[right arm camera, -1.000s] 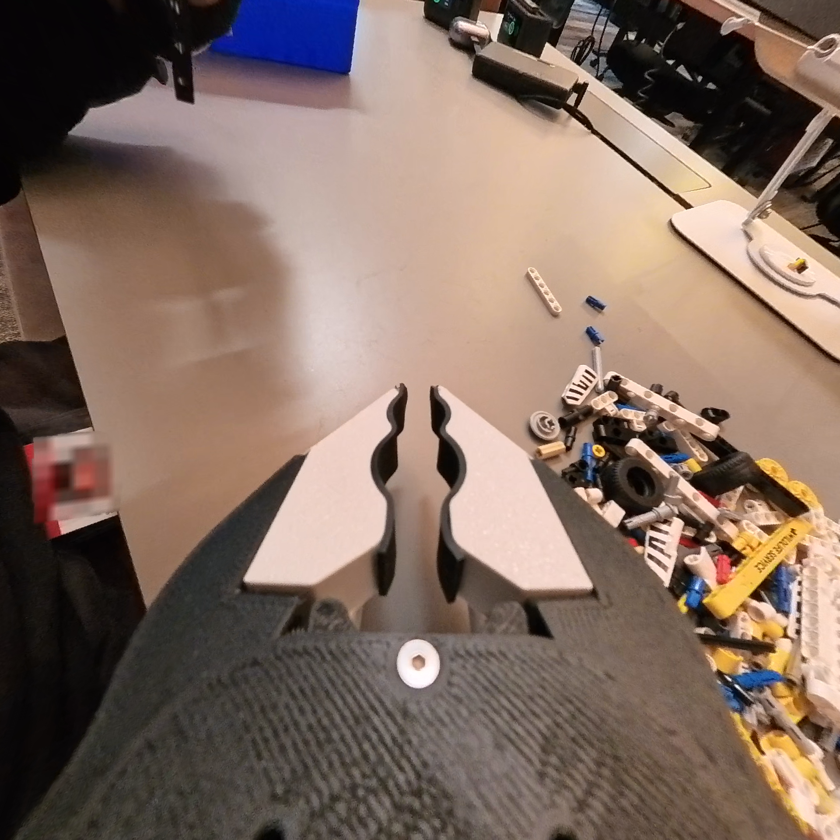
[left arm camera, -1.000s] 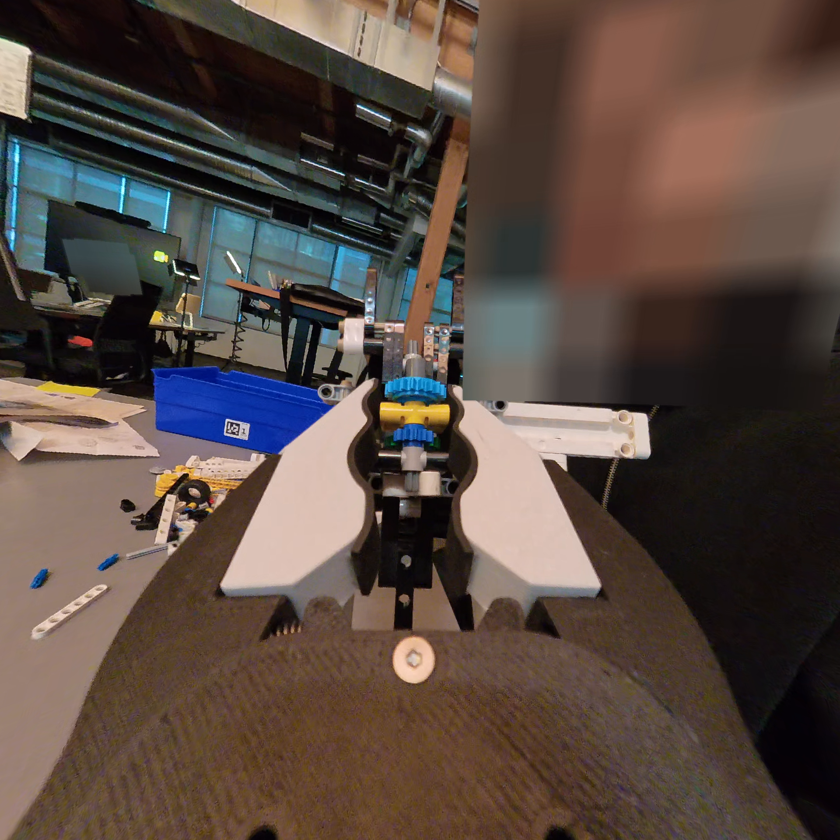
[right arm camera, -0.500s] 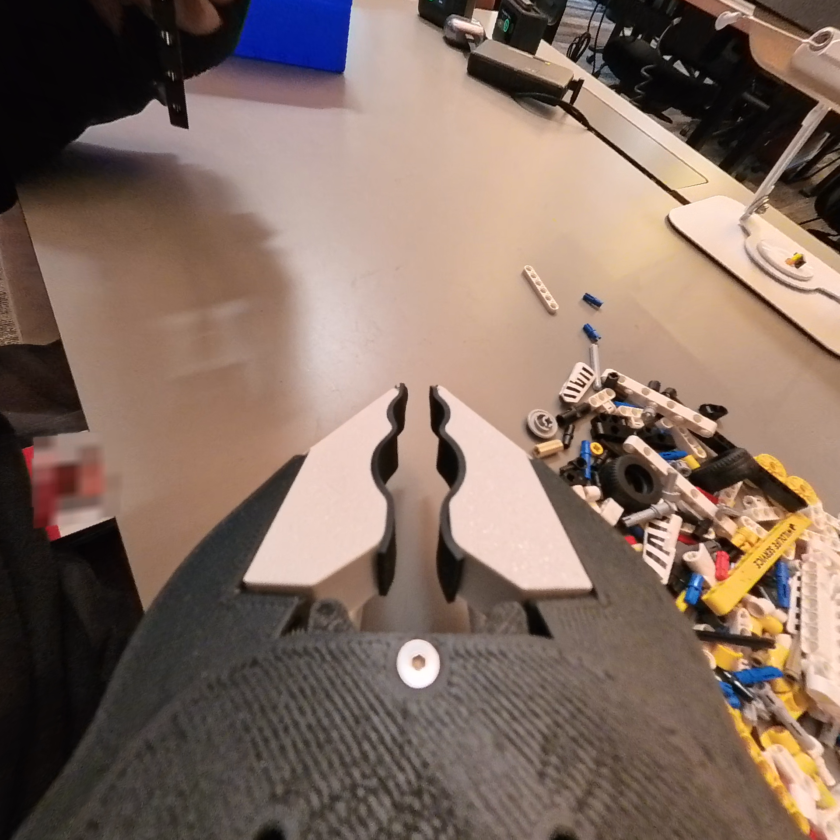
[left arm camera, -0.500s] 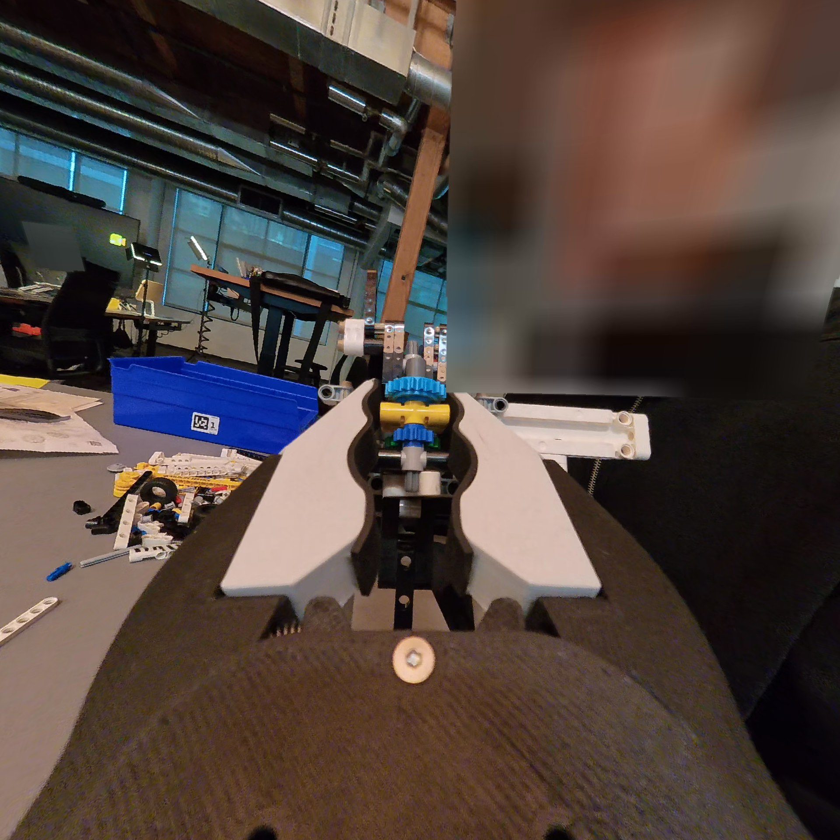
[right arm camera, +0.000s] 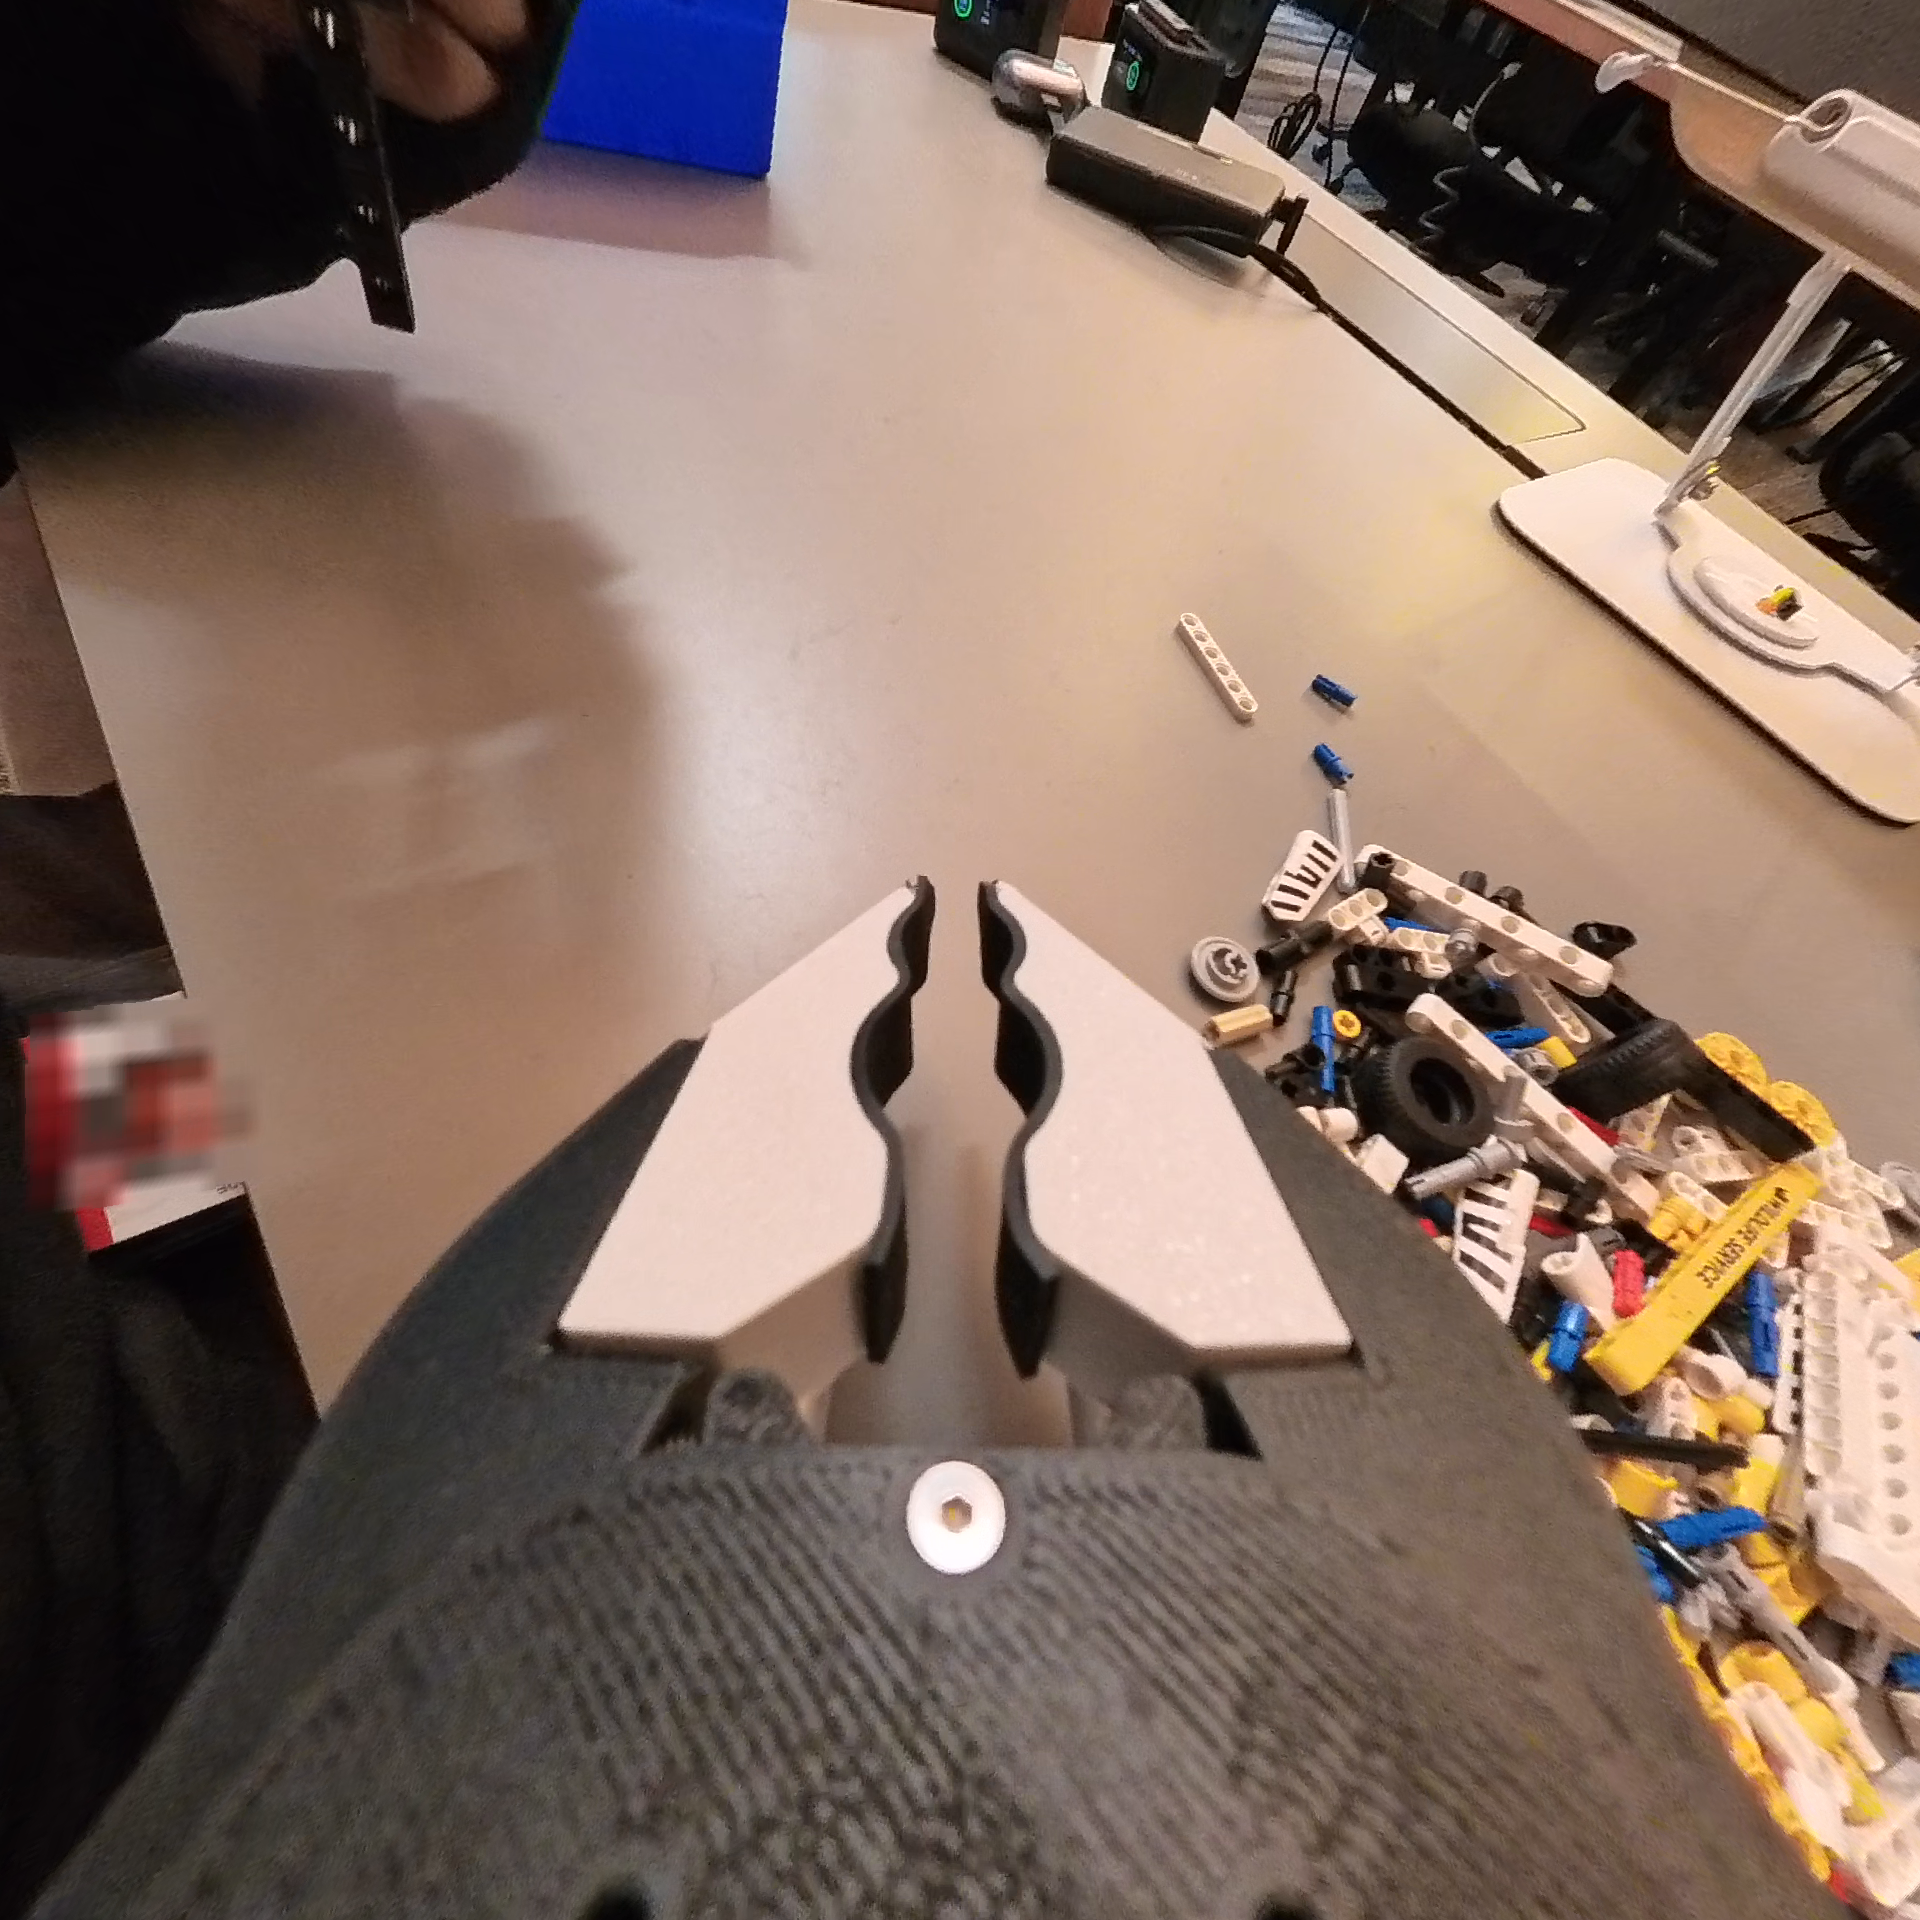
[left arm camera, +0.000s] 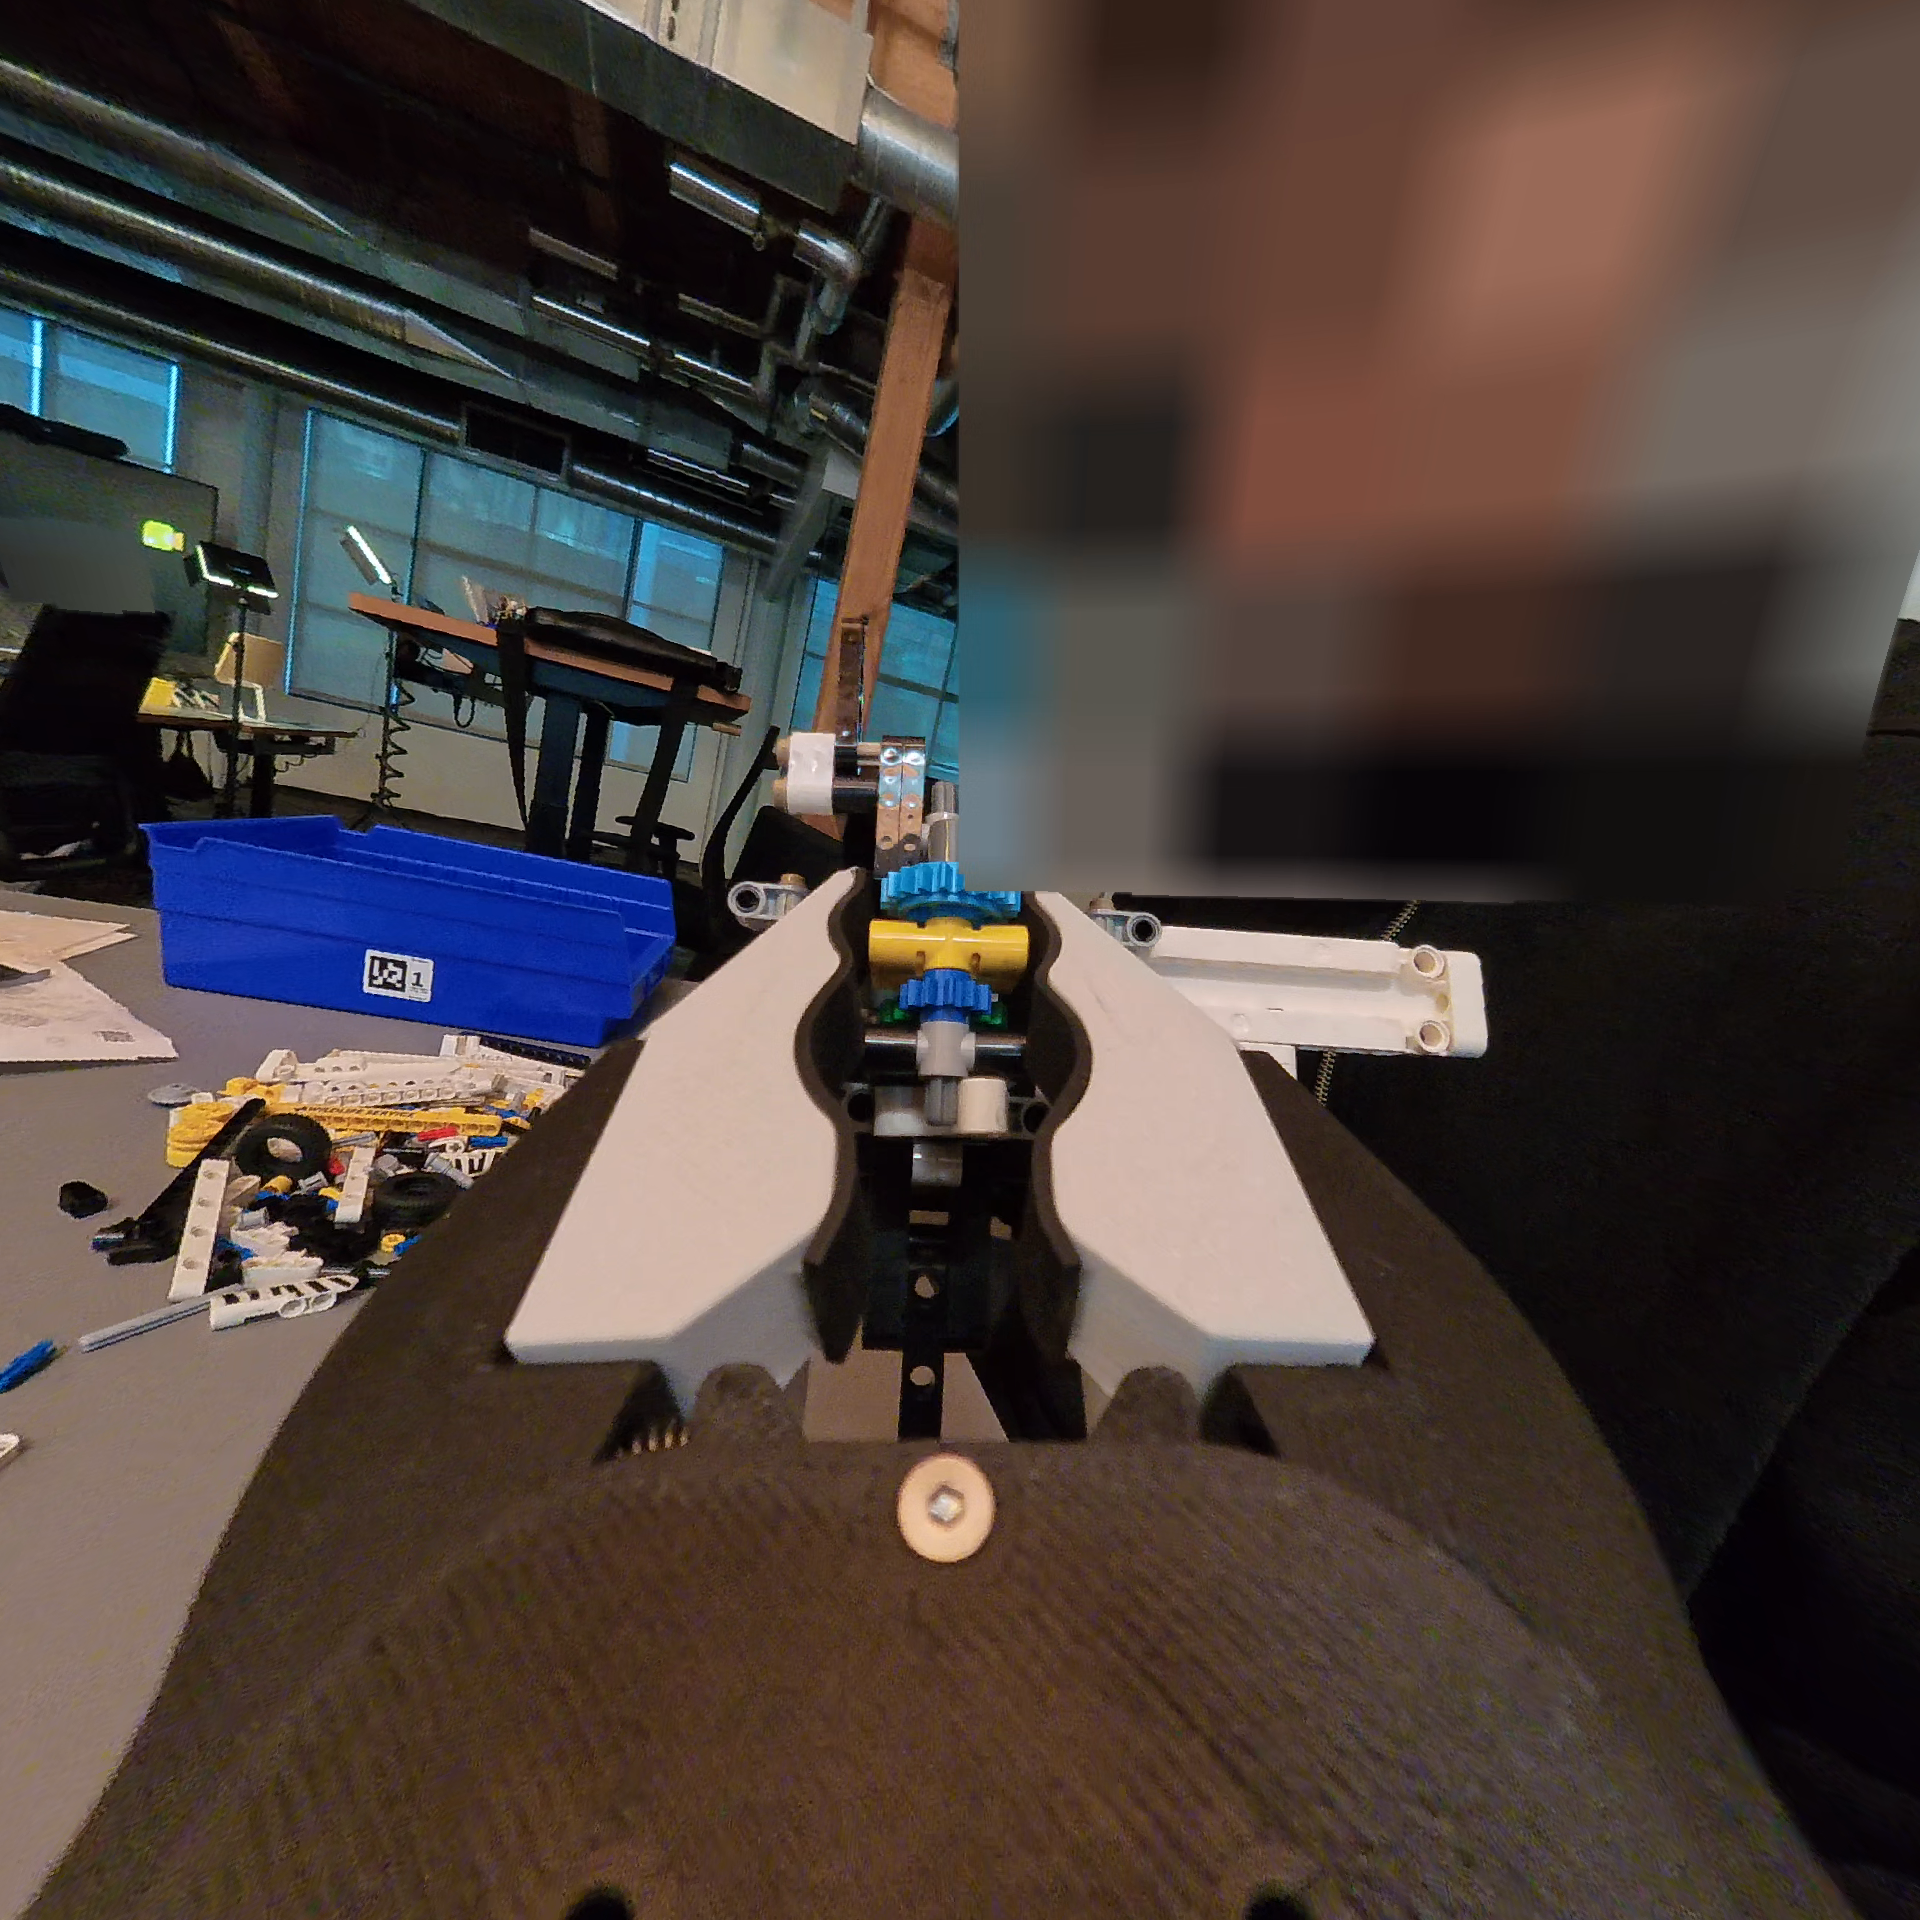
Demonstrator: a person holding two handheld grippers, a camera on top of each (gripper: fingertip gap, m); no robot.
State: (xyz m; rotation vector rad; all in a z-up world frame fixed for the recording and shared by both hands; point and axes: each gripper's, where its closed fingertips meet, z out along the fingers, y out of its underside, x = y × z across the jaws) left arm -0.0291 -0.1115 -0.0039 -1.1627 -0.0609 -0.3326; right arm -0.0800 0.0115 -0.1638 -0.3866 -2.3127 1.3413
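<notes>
**Geared brick assembly clamped in the left gripper**

The left gripper had its jaws clenched on a brick-built assembly: a yellow cross-piece between two blue gears on a grey axle, with a black beam running down and a white panel jutting right. Left of the assembly lay a pile of loose parts on the grey bench, and a blue bin beyond it. The right gripper hovered with jaws barely parted, holding nothing.

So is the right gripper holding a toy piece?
No, the right gripper is empty, with only bare table showing between its fingers.
</notes>
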